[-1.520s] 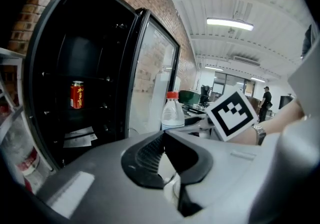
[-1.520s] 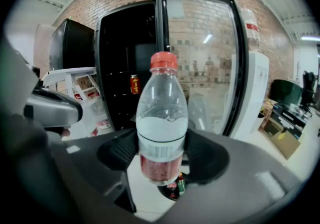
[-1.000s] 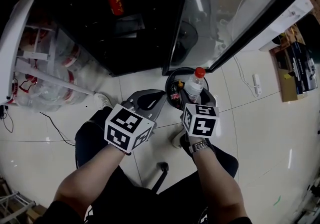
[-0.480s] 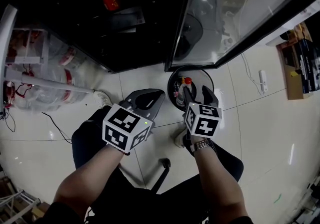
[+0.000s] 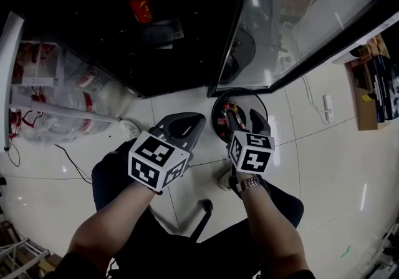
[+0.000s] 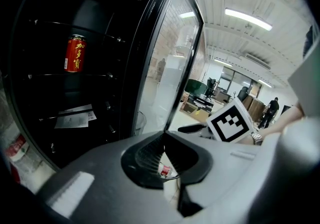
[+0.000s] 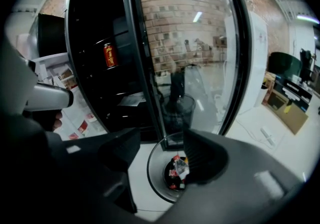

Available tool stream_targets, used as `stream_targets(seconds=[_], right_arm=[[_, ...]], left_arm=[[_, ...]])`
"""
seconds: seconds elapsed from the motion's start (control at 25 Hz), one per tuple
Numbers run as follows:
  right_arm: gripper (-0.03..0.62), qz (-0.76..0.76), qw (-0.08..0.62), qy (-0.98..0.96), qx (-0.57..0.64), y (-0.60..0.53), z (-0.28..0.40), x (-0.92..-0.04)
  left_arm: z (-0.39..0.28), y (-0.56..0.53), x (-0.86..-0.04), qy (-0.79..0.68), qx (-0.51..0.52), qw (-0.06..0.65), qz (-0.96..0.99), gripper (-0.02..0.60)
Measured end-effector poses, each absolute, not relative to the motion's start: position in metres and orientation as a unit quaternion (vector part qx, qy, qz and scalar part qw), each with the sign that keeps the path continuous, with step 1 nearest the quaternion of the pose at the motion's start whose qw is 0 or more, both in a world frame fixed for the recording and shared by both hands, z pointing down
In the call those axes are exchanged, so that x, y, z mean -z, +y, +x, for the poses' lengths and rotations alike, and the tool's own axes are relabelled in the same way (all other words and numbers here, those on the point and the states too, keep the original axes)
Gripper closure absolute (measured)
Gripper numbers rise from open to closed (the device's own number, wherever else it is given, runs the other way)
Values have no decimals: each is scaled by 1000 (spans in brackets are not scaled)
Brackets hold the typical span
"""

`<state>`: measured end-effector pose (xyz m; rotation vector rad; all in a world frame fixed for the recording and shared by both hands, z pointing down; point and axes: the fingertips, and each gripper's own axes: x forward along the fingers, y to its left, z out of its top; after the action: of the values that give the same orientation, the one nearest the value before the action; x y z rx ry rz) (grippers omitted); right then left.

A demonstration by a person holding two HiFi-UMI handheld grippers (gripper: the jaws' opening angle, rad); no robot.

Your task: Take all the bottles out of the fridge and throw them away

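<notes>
The bin (image 7: 152, 178) sits open right below the right claw (image 7: 160, 154). Just ahead, the glass door (image 7: 195, 57) blocks the way. Left of it, the fridge (image 7: 92, 87) stands open.

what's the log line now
right gripper: open, empty, jaws just closing, above round black bin | left gripper: shut, empty | red-capped plastic bottles: in bin | red can: on black fridge shelf

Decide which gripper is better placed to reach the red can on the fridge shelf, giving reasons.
Left, probably. The left gripper sits on the side of the open fridge, facing the red can; the right gripper hangs open over the bin by the glass door.
</notes>
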<state>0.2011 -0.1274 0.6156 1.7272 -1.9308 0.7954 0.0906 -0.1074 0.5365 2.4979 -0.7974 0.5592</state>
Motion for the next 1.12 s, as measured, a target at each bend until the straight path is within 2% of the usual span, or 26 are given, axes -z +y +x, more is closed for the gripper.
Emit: stream_targets(seconds=[0.72, 1.12], right_arm=[[324, 579, 167, -780, -170, -194, 109, -486], [323, 546, 170, -809, -134, -233, 55, -453]], left_arm=[[38, -156, -457, -339, -166, 174, 910, 577], [-5, -185, -432, -373, -147, 161, 902, 578]])
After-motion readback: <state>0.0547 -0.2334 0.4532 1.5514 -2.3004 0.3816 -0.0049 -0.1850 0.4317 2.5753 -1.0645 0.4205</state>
